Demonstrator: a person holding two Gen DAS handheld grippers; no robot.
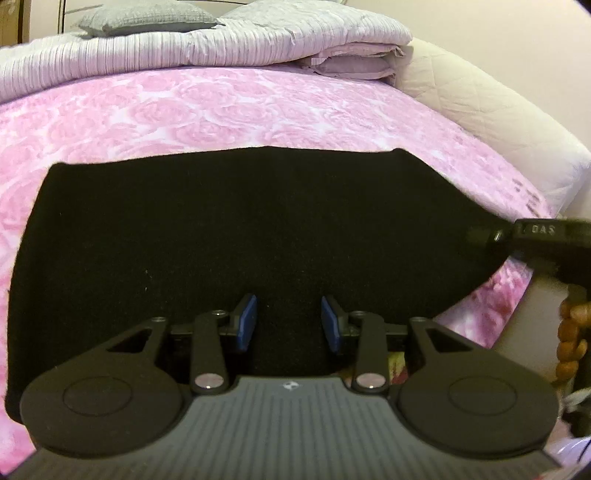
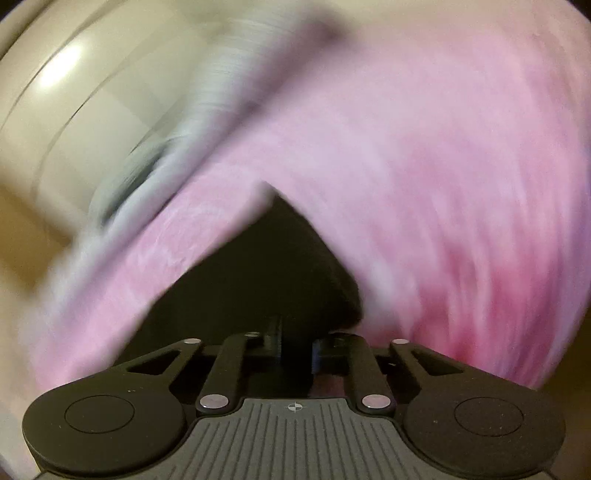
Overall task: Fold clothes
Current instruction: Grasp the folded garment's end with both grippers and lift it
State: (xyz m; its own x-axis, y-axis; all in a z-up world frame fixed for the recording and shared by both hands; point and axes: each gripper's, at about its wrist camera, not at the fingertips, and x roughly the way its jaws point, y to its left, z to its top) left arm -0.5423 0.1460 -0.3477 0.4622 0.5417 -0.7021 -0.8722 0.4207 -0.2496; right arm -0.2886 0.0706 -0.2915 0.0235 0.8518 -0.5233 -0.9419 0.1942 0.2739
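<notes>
A black garment (image 1: 240, 229) lies flat on the pink rose-patterned bedspread (image 1: 207, 110). My left gripper (image 1: 289, 320) hovers over its near edge, open and empty, blue pads apart. My right gripper (image 1: 495, 236) shows at the right edge of the left wrist view, at the garment's right corner. In the blurred right wrist view, my right gripper (image 2: 295, 343) has its fingers close together on a corner of the black garment (image 2: 266, 266), which rises in a peak over the pink bedspread (image 2: 424, 166).
A folded lilac quilt (image 1: 221, 40) and grey pillow (image 1: 140, 18) lie at the head of the bed. A cream quilted mattress edge (image 1: 480, 103) runs along the right. The person's hand (image 1: 570, 339) shows at far right.
</notes>
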